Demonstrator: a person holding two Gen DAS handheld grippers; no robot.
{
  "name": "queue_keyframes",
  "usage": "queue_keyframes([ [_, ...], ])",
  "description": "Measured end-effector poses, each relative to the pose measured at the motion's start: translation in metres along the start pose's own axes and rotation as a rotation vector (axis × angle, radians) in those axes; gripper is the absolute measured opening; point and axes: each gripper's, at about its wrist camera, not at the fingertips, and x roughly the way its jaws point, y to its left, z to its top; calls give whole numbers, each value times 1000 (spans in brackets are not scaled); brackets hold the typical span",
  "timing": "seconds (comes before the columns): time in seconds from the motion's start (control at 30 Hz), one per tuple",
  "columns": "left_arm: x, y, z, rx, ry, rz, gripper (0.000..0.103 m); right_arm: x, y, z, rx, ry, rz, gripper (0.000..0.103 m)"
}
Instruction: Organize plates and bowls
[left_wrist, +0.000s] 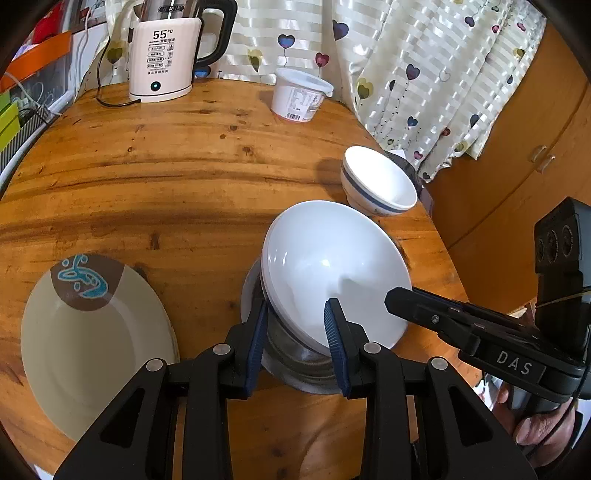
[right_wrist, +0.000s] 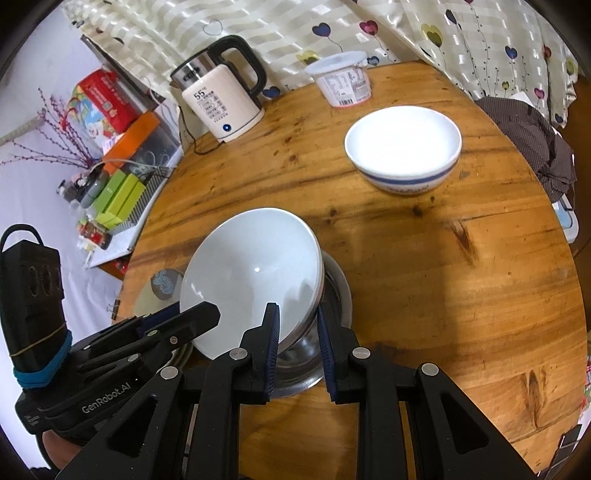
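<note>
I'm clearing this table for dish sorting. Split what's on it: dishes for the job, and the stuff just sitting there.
For the job:
- white bowl, tilted, both grippers on its rim
- steel bowl under it
- blue-banded bowl
- beige plate

Just lying about:
- electric kettle
- lidded plastic tub
- dark cloth at the table's edge

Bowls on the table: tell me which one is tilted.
The plain white bowl, gripped by both grippers and leaning over the steel bowl. The blue-banded bowl sits upright, apart, near the curtain.
</note>
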Motion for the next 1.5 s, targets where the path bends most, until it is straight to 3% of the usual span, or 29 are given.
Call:
queue_keyframes([
  [0.53, 10, 2, -11, -2, 53, 9, 33, 9, -2, -9, 4, 48, -19, 21],
  [1.5, 5, 8, -7, -11, 30, 21, 34, 5, -1, -10, -7, 47, -13, 23],
])
